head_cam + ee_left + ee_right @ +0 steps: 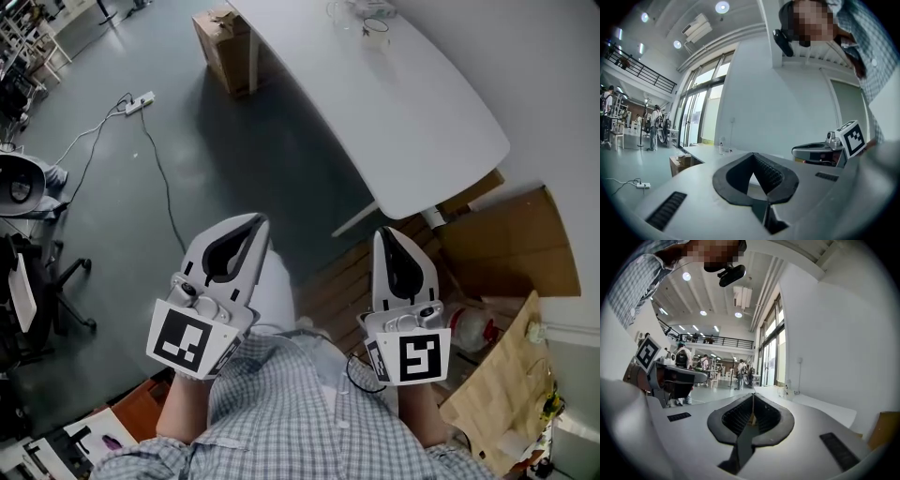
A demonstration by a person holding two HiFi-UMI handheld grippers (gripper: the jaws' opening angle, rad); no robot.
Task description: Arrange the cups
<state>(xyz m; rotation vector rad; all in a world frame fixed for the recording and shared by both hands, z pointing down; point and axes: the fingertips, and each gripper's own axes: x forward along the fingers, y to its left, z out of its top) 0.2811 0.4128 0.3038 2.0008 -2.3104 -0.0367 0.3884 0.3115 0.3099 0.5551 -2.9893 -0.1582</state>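
A long white table (422,112) stands ahead of me. At its far end are the cups: a glass mug (376,31) with clear cups (345,11) beside it. They show small and far off in the left gripper view (721,149) and in the right gripper view (788,391). Both grippers are held close to the body, well short of the table and pointing level toward it. My left gripper (258,221) (752,155) is shut and empty. My right gripper (386,232) (753,396) is shut too, with nothing between its jaws.
A cardboard box (225,47) stands on the floor by the table's far left. A power strip (139,101) and its cable lie on the grey floor. An office chair (42,272) is at the left. Flattened cardboard (506,244) and a paper bag (502,375) are at the right.
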